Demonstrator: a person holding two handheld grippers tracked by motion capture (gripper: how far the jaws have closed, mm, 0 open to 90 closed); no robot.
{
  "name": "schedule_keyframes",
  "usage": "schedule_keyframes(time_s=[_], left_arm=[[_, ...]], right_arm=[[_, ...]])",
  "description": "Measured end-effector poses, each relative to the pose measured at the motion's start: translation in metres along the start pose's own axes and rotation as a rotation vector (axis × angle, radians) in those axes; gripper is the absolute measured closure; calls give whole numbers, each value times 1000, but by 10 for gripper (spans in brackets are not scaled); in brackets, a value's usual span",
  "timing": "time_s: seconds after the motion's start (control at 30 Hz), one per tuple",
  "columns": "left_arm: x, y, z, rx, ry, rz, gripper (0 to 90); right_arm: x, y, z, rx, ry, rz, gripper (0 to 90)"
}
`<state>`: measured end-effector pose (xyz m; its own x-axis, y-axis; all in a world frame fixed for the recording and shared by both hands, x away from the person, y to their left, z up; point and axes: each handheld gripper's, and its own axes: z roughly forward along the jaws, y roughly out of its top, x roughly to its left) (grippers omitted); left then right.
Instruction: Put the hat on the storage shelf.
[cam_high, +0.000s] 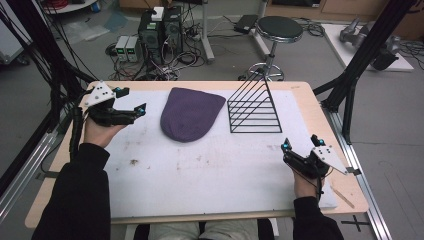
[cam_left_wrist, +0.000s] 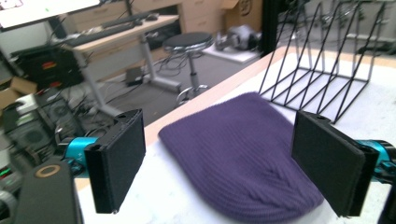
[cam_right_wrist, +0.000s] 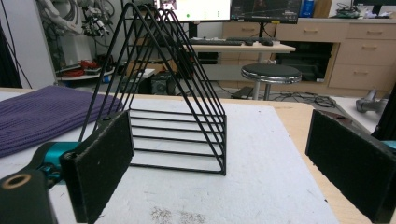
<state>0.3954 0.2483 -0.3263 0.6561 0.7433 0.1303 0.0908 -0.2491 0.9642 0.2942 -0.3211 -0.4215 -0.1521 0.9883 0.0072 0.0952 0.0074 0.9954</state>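
White padded sheet covers my wooden table (cam_high: 320, 120). My left gripper (cam_high: 131, 113) hovers at the far-left corner, jaws wide and empty, just beside the purple knitted beanie (cam_high: 190, 112), whose long axis runs toward the far edge. My right gripper (cam_high: 300, 144), also wide and empty, sits near the right edge, facing the black wire file rack (cam_high: 254, 107).

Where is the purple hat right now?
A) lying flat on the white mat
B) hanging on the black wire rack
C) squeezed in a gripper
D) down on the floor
A: the purple hat lies flat on the white mat, beside the black wire rack, with both grippers open and apart from it.
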Motion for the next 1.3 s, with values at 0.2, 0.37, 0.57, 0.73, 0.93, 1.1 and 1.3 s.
schedule_keyframes(time_s=[0.2,0.37,0.57,0.73,0.93,1.1,1.3], left_arm=[[10,6,10,22,-3,2,191],[20,7,21,70,-50,16,191],[25,8,36,120,-150,79,196],[21,8,47,106,-267,116,238],[18,7,62,157,-401,106,238],[14,8,73,260,-434,155,276],[2,-2,94,396,-503,276,274]], right_arm=[[0,0,0,1,3,-2,70],[0,0,0,1,16,-4,70],[0,-1,1,4,25,-9,70],[1,-1,1,4,35,-7,70],[1,-1,2,5,46,-14,69],[0,-1,1,3,55,-16,70],[0,-1,-2,7,60,-16,70]])
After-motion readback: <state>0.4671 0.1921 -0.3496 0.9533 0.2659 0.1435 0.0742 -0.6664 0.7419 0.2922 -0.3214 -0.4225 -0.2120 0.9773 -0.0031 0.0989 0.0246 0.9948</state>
